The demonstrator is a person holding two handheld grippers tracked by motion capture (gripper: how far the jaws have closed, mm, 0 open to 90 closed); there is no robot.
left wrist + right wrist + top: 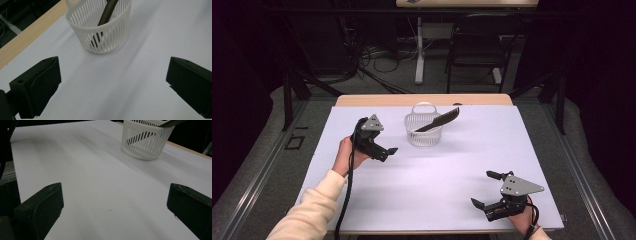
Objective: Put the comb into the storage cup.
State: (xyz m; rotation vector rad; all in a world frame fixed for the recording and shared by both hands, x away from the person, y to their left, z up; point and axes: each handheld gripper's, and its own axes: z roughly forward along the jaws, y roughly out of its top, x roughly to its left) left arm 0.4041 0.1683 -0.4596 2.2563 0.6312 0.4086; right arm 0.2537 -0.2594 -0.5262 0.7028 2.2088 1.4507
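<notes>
both grippers empty, knife resting in the basket

a white slatted basket (423, 130) stands upright near the far middle of the white surface (462, 165). a dark knife (439, 120) leans inside it, one end sticking out over the rim to the right. the left gripper (388, 150) sits just left of the basket, its fingers (37, 85) spread wide and holding nothing. the right gripper (484, 189) is well apart at the near right edge, fingers wide and empty too.
</notes>
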